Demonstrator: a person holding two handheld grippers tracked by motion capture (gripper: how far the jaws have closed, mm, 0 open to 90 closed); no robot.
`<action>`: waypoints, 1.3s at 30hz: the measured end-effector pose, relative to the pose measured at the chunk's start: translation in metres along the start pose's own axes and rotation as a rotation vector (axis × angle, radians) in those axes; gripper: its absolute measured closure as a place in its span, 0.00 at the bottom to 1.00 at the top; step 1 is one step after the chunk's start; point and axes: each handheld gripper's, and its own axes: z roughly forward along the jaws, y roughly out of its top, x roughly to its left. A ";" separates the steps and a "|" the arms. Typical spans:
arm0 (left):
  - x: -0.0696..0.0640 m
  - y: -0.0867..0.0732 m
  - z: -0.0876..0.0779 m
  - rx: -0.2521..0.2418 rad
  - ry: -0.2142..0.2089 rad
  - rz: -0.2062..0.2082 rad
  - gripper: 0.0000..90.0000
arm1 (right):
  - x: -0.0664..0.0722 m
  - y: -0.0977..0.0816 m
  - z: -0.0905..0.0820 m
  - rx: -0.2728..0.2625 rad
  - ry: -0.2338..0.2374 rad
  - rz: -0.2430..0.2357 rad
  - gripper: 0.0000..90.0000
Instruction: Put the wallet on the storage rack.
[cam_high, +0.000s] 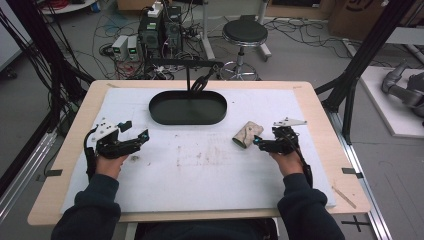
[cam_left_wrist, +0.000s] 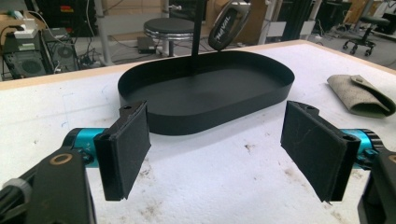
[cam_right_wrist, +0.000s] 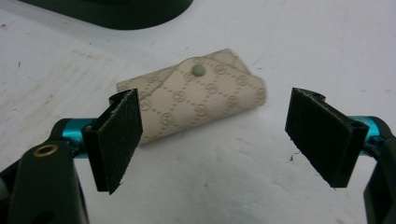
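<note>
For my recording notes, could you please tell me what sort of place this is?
Probably a robotics lab or workshop: computer towers amid tangled floor cables, a black frame post beside the table, and a grey robot arm lying nearby.

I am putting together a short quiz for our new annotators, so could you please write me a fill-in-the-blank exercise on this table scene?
1. The beige pouch lies on the white table cover just ahead of the ____ gripper.
2. The jaws of the left gripper stand ____, with nothing between them.
3. The oval tray at the far middle of the table is ____ in colour.
4. The pouch flap is closed by a small round ____.

Missing words: right; open; black; snap
</note>
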 end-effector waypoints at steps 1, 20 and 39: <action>0.000 0.000 0.001 0.004 0.001 0.004 0.26 | 0.006 0.000 0.006 0.022 -0.007 0.009 0.21; 0.001 -0.001 0.003 0.008 -0.004 -0.002 0.26 | 0.013 0.015 0.043 0.172 -0.004 0.010 0.53; 0.002 -0.001 0.003 0.004 -0.004 -0.005 0.26 | 0.012 0.015 0.057 0.155 -0.114 -0.038 0.19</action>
